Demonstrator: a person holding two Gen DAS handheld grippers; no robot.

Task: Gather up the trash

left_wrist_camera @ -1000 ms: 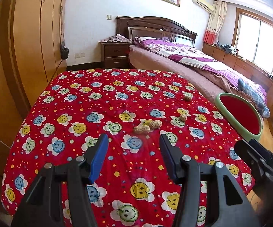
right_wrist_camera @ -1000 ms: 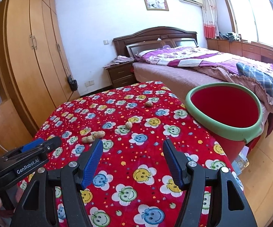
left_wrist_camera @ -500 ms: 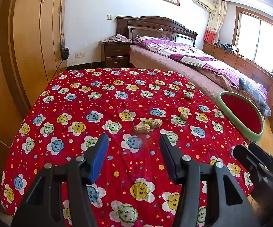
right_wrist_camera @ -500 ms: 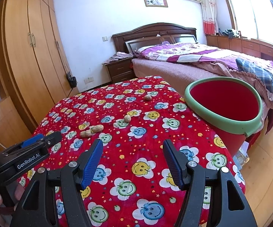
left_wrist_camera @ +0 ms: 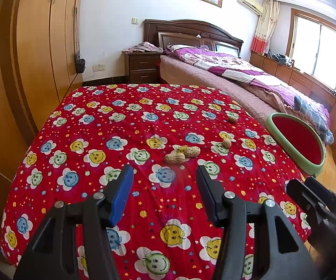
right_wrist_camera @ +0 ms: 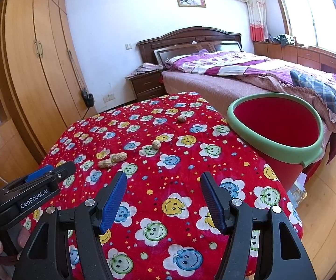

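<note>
Left wrist view: left gripper (left_wrist_camera: 164,177) and right gripper (right_wrist_camera: 162,183) gape apart, empty, above red tablecloth (left_wrist_camera: 112,126); 2 peanuts (left_wrist_camera: 183,154) lie ahead, beside red bin (right_wrist_camera: 277,126).

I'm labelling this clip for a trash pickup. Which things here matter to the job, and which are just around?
For the job:
peanut shells
two walnuts
red bin
left tongs, right tongs, both open

Just around:
bed
nightstand
wardrobe

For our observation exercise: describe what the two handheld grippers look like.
Both the left gripper and right gripper have black angular plastic frames, silver bolts and flat blue textured pads. The left gripper's side carries white "GenRobot.AI" lettering.
</note>
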